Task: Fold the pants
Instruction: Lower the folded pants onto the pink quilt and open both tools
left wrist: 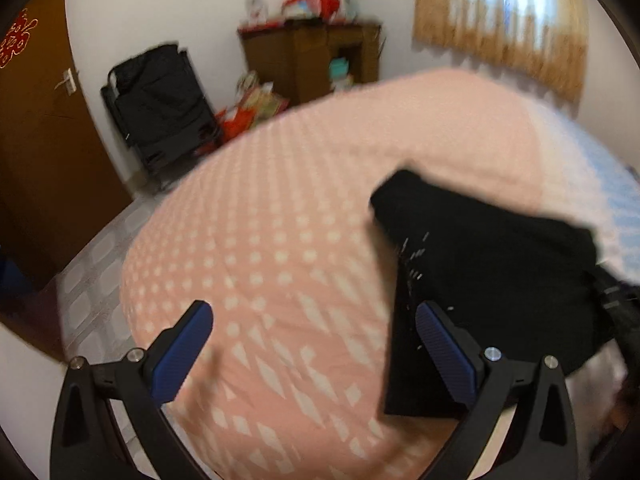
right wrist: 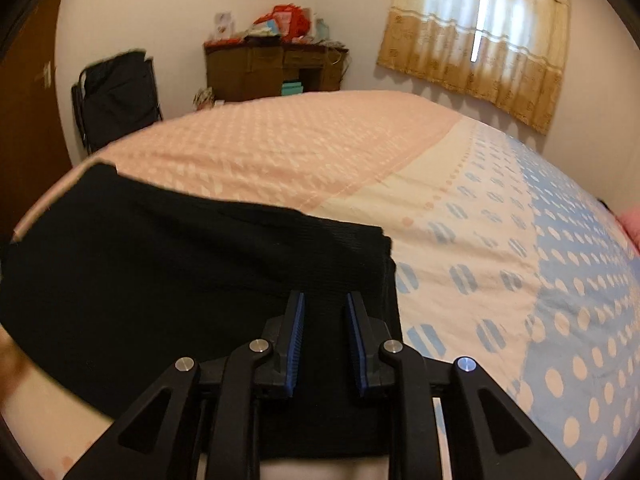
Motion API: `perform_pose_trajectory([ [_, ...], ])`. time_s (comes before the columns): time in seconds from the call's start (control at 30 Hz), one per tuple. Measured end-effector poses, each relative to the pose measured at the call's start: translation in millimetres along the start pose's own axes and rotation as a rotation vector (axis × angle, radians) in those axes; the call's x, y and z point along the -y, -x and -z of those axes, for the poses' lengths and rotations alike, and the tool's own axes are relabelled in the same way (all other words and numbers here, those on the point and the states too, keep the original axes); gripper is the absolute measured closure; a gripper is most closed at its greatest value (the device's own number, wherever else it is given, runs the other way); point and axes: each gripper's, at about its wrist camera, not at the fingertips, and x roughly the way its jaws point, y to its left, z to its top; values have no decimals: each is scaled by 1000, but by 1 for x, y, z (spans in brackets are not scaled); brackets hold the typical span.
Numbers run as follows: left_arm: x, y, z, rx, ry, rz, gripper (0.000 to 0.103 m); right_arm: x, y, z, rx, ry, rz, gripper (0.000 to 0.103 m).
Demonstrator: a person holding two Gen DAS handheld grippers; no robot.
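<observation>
The right gripper (right wrist: 323, 312), jaws drawn in narrow with black cloth between them, appears to pinch the near edge of the black pants (right wrist: 168, 264), which lie partly folded on the patterned bedspread (right wrist: 480, 240). The left gripper (left wrist: 312, 340) hangs released over bare pink cover, its right finger just beside the cloth. With only one edge held, a lift could sag the far layer and undo the fold.

Bed (right wrist: 460, 216) with pink and blue dotted bedspread, brown wooden cabinet (right wrist: 276, 68) piled with clutter, black folded chair (right wrist: 116, 100), yellow curtain (right wrist: 480, 40), brown door (left wrist: 40, 140)
</observation>
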Motion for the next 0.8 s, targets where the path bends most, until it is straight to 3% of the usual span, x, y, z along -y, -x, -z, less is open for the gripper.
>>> perform_pose_trajectory([
  [0.1, -9, -6, 6, -17, 60, 4, 0, -23, 27, -9, 90, 18, -169, 81],
  [0.17, -18, -7, 4, -36, 79, -43, 1, -50, 37, -16, 97, 71, -304, 81],
  [0.23, -30, -5, 3, -44, 111, -63, 1, -79, 35, -22, 63, 107, -447, 81],
  [0.37, -61, 6, -1, -5, 183, -90, 1, -126, -2, -19, -74, 122, -597, 80],
  [0.43, -73, 8, -3, 7, 193, -111, 1, -135, -19, -16, -74, 101, -573, 80],
  [0.57, -72, 1, -2, -13, 210, -104, 1, -123, -47, -31, -164, -65, -625, 82],
  [0.67, -62, 2, -3, -9, 195, -59, 1, -118, -33, -33, -152, -36, -650, 81],
  [0.77, -46, 12, -7, 44, 148, -13, 1, -93, -10, -27, -121, -98, -690, 81],
  [0.8, -39, 16, -10, 66, 130, 0, 1, -80, 0, -25, -85, -121, -666, 81],
])
